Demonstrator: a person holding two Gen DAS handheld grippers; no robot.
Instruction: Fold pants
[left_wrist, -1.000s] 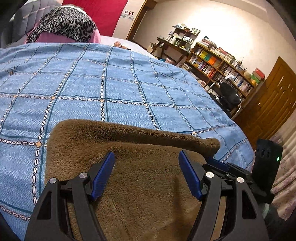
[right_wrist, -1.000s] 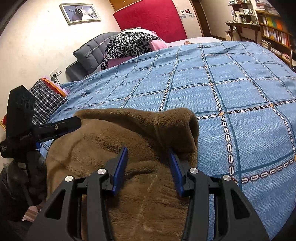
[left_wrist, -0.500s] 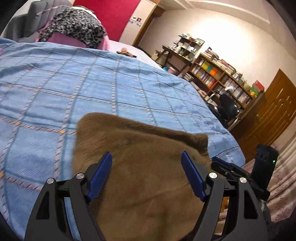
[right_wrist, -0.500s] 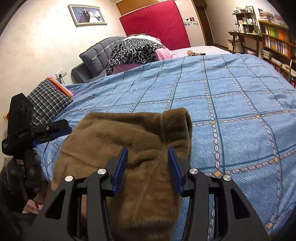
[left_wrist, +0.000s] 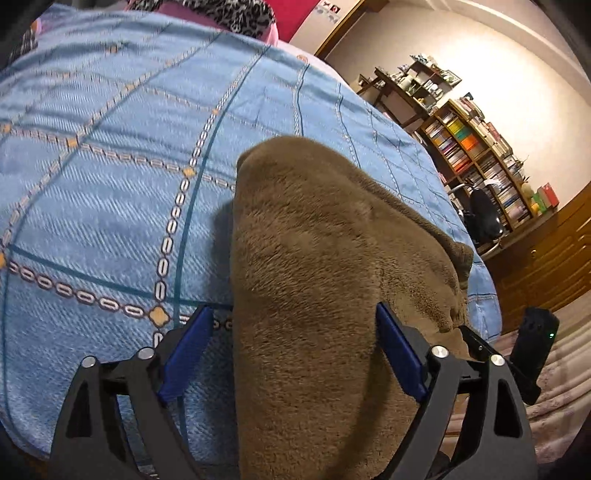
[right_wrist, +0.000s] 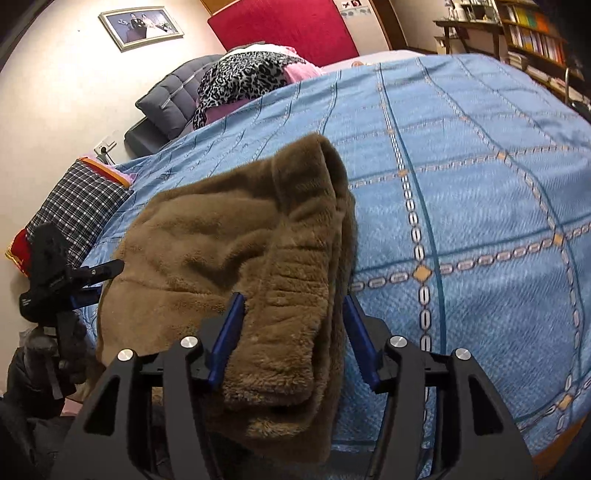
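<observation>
Brown fleece pants (left_wrist: 325, 266) lie bunched near the front edge of a bed with a blue patterned cover (left_wrist: 110, 192). In the left wrist view my left gripper (left_wrist: 291, 347) is wide open, its blue fingers straddling the cloth, which drapes over between them. In the right wrist view the pants (right_wrist: 229, 236) show a thick folded edge running toward the camera. My right gripper (right_wrist: 291, 332) has its blue fingers closed against both sides of that folded edge. The left gripper (right_wrist: 70, 273) shows at the pants' left edge.
Pillows and a leopard-print cloth (right_wrist: 240, 79) lie at the head of the bed. A plaid cushion (right_wrist: 74, 210) sits at the left edge. Bookshelves (left_wrist: 476, 155), an office chair (left_wrist: 485, 214) and a wooden door stand beyond the bed's right side.
Both grippers have swung and tilted; the pants have been drawn together into a narrower, taller bundle. The right gripper's fingers now press the folded edge; the left stays wide open.
</observation>
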